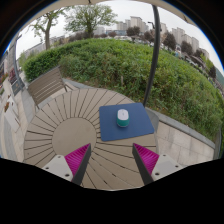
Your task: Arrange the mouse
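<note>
A small white and teal mouse [123, 117] sits on a dark blue mouse pad [126, 121] on a round wooden slatted table [70, 125]. My gripper [112, 158] is open and empty, its fingers [78, 160] with magenta pads spread wide over the table's near part. The mouse lies beyond the fingers, a little to the right of the middle between them, and nothing stands between them.
A wooden bench [45, 85] stands to the left beyond the table. A dark pole [154, 55] rises behind the pad. A grassy bank [120, 60] with trees and buildings lies further off. A pale ledge [185, 140] runs at the right.
</note>
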`<state>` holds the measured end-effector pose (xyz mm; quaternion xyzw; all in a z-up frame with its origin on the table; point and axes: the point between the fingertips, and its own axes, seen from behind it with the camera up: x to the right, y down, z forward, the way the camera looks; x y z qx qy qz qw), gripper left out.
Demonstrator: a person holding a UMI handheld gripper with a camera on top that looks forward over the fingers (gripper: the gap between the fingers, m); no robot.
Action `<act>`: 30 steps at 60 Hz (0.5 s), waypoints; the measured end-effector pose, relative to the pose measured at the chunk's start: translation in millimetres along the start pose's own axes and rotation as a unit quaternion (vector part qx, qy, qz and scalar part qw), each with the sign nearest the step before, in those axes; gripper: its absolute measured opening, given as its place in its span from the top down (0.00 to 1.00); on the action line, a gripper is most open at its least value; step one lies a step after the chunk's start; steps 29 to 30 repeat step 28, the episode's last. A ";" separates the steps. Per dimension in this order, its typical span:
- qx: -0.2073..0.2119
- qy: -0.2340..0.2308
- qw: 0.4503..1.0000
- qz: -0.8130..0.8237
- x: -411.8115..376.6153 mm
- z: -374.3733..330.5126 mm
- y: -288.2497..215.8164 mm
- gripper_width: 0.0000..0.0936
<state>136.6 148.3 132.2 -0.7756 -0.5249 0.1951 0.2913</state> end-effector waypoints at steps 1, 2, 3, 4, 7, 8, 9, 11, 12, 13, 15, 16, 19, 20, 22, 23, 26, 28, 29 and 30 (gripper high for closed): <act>-0.002 0.001 1.000 -0.002 -3.9 -9.4 7.7 0.09; -0.003 0.001 1.000 -0.005 -6.6 -22.3 12.5 0.10; -0.002 -0.001 1.000 -0.007 -11.4 -29.8 18.6 0.10; -0.001 -0.003 1.000 -0.010 -12.4 -39.3 23.6 0.10; 0.004 -0.008 1.000 -0.010 -21.0 -57.3 37.6 0.09; 0.004 -0.008 1.000 -0.007 -23.0 -63.0 43.0 0.09; 0.001 -0.007 1.000 -0.004 -24.7 -68.2 48.4 0.09; -0.005 -0.009 1.000 0.000 -27.1 -80.7 56.5 0.08; -0.006 -0.011 1.000 0.000 -30.4 -83.1 62.1 0.08; -0.007 -0.014 1.000 -0.002 -33.3 -86.0 64.8 0.09; -0.009 -0.025 1.000 -0.005 -39.5 -90.0 70.5 0.09; -0.010 -0.032 0.999 -0.001 -42.3 -91.5 72.8 0.09; -0.013 -0.030 0.999 -0.004 -42.0 -95.4 78.7 0.09; -0.014 -0.026 1.000 -0.005 -40.2 -95.5 80.0 0.09; -0.015 -0.019 1.000 -0.007 -36.8 -95.6 82.0 0.08; -0.014 -0.016 1.000 -0.007 -35.8 -95.8 82.3 0.08; -0.008 -0.017 1.000 -0.009 -37.7 -95.2 81.4 0.09; -0.007 -0.022 1.000 -0.007 -41.1 -96.4 81.3 0.10; -0.007 -0.022 1.000 -0.007 -41.1 -96.4 81.3 0.10; -0.007 -0.022 1.000 -0.007 -41.1 -96.4 81.3 0.10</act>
